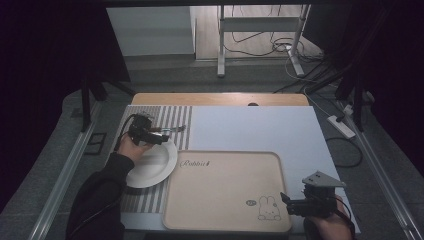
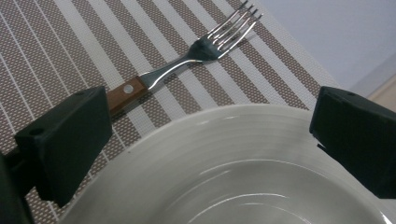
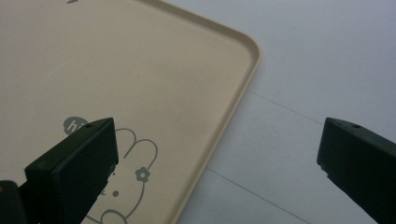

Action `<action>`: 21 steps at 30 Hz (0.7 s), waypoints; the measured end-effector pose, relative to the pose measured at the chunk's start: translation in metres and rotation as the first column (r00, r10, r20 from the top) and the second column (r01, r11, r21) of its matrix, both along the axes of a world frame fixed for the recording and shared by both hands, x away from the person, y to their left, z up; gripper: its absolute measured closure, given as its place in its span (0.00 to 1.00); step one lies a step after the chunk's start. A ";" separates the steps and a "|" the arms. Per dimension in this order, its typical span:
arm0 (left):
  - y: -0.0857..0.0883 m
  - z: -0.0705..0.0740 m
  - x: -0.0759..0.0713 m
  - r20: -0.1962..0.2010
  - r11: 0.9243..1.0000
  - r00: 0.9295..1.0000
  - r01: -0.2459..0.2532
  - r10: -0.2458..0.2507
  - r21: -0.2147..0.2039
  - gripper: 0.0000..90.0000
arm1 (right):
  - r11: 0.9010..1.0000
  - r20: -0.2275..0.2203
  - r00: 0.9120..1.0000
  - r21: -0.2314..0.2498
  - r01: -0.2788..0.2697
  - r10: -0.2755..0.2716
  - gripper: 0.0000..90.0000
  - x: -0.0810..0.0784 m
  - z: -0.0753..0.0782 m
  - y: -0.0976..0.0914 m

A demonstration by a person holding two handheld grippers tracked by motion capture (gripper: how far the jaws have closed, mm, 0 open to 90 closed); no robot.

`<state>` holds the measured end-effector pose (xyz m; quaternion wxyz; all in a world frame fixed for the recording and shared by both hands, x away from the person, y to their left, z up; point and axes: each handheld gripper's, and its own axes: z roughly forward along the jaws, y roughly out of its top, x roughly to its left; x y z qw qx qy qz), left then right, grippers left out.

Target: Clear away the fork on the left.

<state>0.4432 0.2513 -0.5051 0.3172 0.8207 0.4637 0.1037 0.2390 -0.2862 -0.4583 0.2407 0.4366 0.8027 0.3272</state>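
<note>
From the high view, your left gripper (image 1: 161, 138) hovers over the white plate's (image 1: 150, 172) far rim; the fork (image 1: 172, 129) lies just beyond. Left gripper view: jaws wide apart, so reach past the rim toward the fork's wooden handle (image 2: 126, 93). Right gripper view: your right gripper (image 3: 215, 154) gapes empty over the tray's (image 3: 233, 100) right edge.

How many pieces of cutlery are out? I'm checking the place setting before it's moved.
1: a metal fork with a wooden handle, lying on the striped placemat just beyond the round white plate, ahead of the open left gripper.
</note>
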 end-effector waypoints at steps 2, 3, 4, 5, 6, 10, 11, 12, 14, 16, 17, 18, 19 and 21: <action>0.002 0.001 0.003 0.005 1.000 1.000 -0.011 0.011 0.025 0.04 | 1.000 0.000 1.000 0.000 -0.001 0.001 0.00 0.000 0.000 0.000; 0.004 0.001 0.004 0.010 0.999 1.000 -0.019 0.019 0.041 0.07 | 1.000 0.000 1.000 0.001 -0.001 0.001 0.00 0.000 0.000 0.000; 0.005 0.002 0.006 0.014 0.998 0.999 -0.032 0.032 0.055 0.10 | 1.000 0.000 1.000 0.001 -0.001 0.001 0.00 0.000 0.000 0.000; 0.008 0.002 0.007 0.015 0.997 0.999 -0.042 0.041 0.058 0.14 | 1.000 0.000 1.000 0.001 -0.001 0.001 0.00 0.000 0.000 0.000; 0.010 0.003 0.009 0.010 0.998 0.999 -0.040 0.040 0.049 0.18 | 1.000 0.000 1.000 0.001 -0.002 0.002 0.00 0.000 0.000 0.000; 0.021 0.005 0.017 0.003 0.997 0.999 -0.048 0.048 0.058 0.44 | 1.000 -0.001 1.000 0.001 -0.002 0.002 0.00 0.000 0.000 0.000; 0.023 0.005 0.019 -0.001 0.996 0.998 -0.057 0.057 0.073 0.51 | 1.000 -0.002 1.000 0.001 -0.001 0.001 0.00 0.000 0.000 0.000; 0.026 0.004 0.021 -0.006 0.995 0.998 -0.063 0.064 0.081 0.62 | 1.000 -0.002 1.000 0.001 -0.001 0.001 0.00 0.000 0.000 0.000; 0.033 0.002 0.027 -0.018 0.994 0.997 -0.070 0.071 0.086 0.74 | 1.000 -0.002 1.000 0.001 -0.002 0.002 0.00 0.000 0.000 0.000; 0.040 0.000 0.033 -0.037 0.992 0.996 -0.082 0.086 0.094 0.91 | 1.000 -0.002 1.000 0.003 -0.002 0.002 0.00 0.000 0.000 0.000; 0.044 -0.002 0.037 -0.043 0.991 0.994 -0.091 0.096 0.098 0.91 | 1.000 -0.002 1.000 0.003 -0.002 0.002 0.00 0.000 0.000 0.000; 0.047 -0.004 0.040 -0.050 0.989 0.993 -0.105 0.110 0.102 0.97 | 1.000 -0.003 1.000 0.004 -0.002 0.002 0.00 0.000 0.000 0.000; 0.050 -0.006 0.043 -0.061 0.988 0.991 -0.112 0.119 0.109 0.99 | 1.000 -0.004 1.000 0.005 -0.002 0.002 0.00 0.000 0.000 0.000; 0.055 -0.010 0.050 -0.074 0.983 0.987 -0.131 0.142 0.131 0.99 | 1.000 -0.007 1.000 0.006 -0.001 0.001 0.00 0.000 0.000 0.000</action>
